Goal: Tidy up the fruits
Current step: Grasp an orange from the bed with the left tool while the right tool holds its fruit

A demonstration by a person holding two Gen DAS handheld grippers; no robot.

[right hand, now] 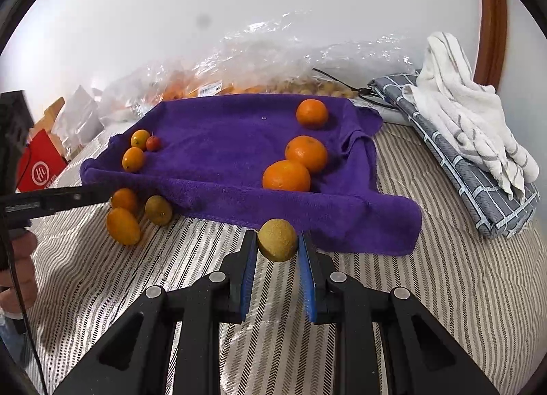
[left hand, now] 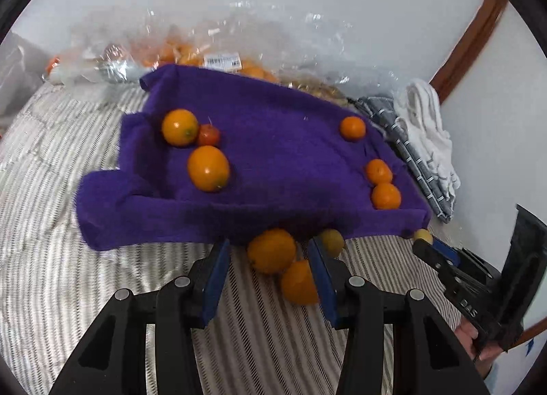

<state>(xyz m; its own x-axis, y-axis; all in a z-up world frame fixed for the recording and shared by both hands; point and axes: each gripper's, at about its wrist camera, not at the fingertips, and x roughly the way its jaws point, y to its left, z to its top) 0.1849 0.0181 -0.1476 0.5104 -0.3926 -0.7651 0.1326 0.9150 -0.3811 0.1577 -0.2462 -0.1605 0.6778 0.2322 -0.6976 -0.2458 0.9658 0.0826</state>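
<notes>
Striped bed: towel has 6 fruits sorted in 2 groups; 3 left beside the spread, empty left gripper; right gripper pinches a longan.

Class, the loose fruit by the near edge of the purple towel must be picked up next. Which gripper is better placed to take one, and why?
The left. The left gripper has jaws apart around the kumquats on the striped bedding. The right gripper is already shut on a yellow-green fruit, so it cannot take another.

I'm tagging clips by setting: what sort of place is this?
Probably a bedroom at home: the fruit lies on a striped quilted bedcover against a plain wall, with folded towels beside a purple towel.
</notes>
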